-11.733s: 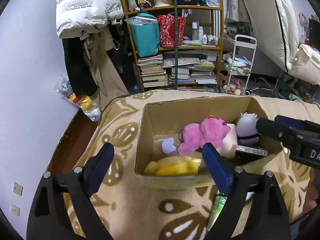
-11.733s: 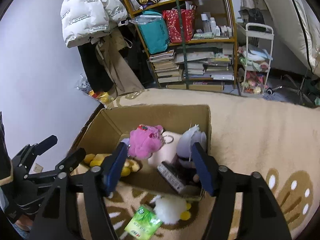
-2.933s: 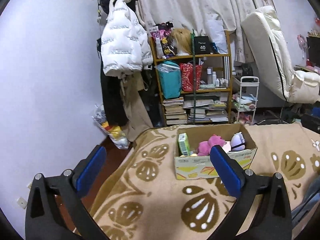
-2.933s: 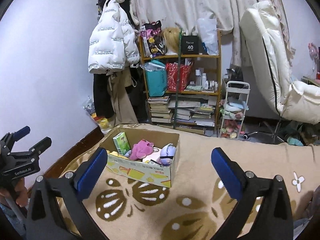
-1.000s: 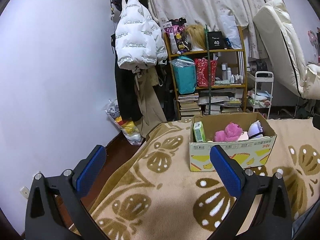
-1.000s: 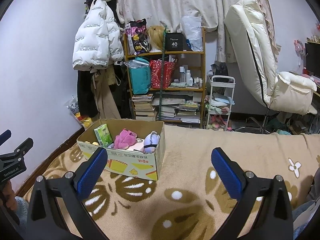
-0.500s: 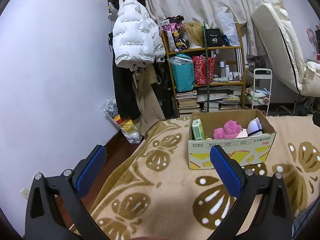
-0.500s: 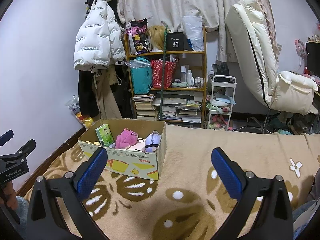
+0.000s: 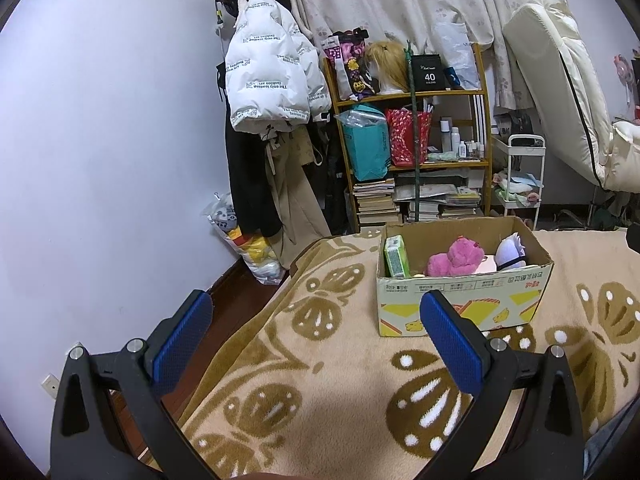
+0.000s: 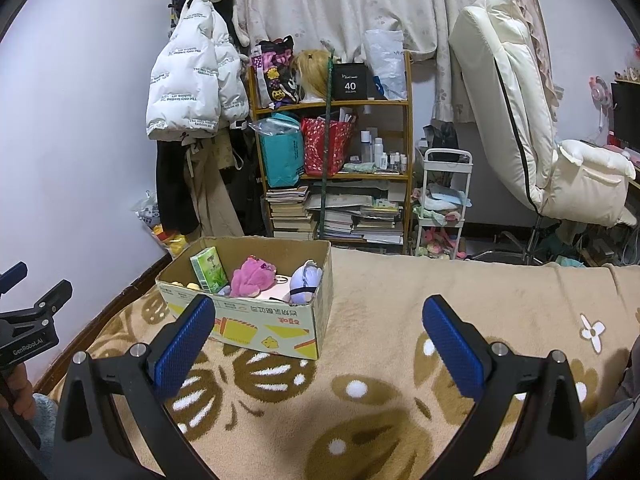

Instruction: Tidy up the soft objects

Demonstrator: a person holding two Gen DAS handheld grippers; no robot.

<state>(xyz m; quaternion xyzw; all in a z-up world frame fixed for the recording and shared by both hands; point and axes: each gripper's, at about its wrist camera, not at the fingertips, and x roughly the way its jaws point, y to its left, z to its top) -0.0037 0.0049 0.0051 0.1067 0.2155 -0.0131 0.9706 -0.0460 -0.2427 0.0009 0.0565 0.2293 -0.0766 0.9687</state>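
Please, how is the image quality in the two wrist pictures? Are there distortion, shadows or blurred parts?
Left wrist view: strong fisheye bending, dark rounded corners; a soft shadow lies on the beige patterned blanket between the open jaws; the brown cardboard box is sharp. Right wrist view: the same curved edges; the white reclining chair leans with the distortion; room light is even, with no strong glare.
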